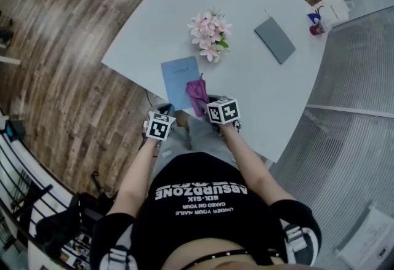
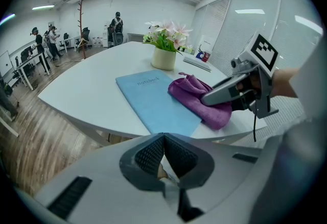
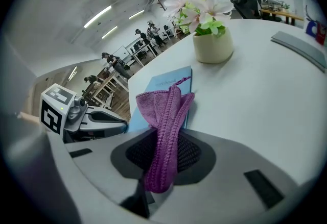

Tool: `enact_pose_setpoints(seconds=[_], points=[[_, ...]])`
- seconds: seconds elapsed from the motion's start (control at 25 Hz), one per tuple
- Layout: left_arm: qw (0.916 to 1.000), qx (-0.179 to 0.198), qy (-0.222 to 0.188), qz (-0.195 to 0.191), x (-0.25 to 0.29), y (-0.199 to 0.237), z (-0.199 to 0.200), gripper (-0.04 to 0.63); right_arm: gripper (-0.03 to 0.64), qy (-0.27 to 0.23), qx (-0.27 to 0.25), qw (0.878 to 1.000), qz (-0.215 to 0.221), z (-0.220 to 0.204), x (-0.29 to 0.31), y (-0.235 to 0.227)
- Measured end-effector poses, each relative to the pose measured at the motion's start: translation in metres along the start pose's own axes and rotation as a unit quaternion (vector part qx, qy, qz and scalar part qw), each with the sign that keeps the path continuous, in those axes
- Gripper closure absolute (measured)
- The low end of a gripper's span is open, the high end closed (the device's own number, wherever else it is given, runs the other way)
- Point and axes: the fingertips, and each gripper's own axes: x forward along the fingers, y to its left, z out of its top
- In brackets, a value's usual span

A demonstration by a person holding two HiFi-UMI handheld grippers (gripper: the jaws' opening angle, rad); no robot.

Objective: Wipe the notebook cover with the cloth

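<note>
A light blue notebook (image 1: 179, 80) (image 2: 153, 100) (image 3: 163, 88) lies flat near the table's front edge. A purple cloth (image 1: 197, 94) (image 2: 199, 98) (image 3: 166, 121) rests partly on its right side and on the table. My right gripper (image 1: 212, 109) (image 3: 164, 159) is shut on the cloth's near end, low at the table edge. The left gripper (image 1: 167, 116) (image 2: 164, 159) is shut with nothing in it, hanging just off the table edge left of the notebook's near corner.
A cream pot of pink flowers (image 1: 210, 35) (image 2: 164, 49) (image 3: 209, 29) stands behind the notebook. A grey folder (image 1: 275, 39) lies at the far right, with a white paper bag (image 1: 331, 10) beyond. People stand at desks far off (image 2: 46, 39).
</note>
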Motion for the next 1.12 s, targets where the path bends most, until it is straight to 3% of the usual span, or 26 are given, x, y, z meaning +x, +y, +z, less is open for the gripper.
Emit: enact_pose_setpoints(seconds=[0.8,1.12], points=[[0.9999,-0.005,0.005,-0.008,0.000,0.001,0.000,0.578,0.523,0.011,-0.095,0.993,-0.065,-0.006,-0.005,-0.012],[0.9997,0.005,0.013,-0.018,0.001,-0.001,0.000,0.578,0.523,0.019,-0.109,0.992,-0.059,-0.007,-0.004,-0.013]])
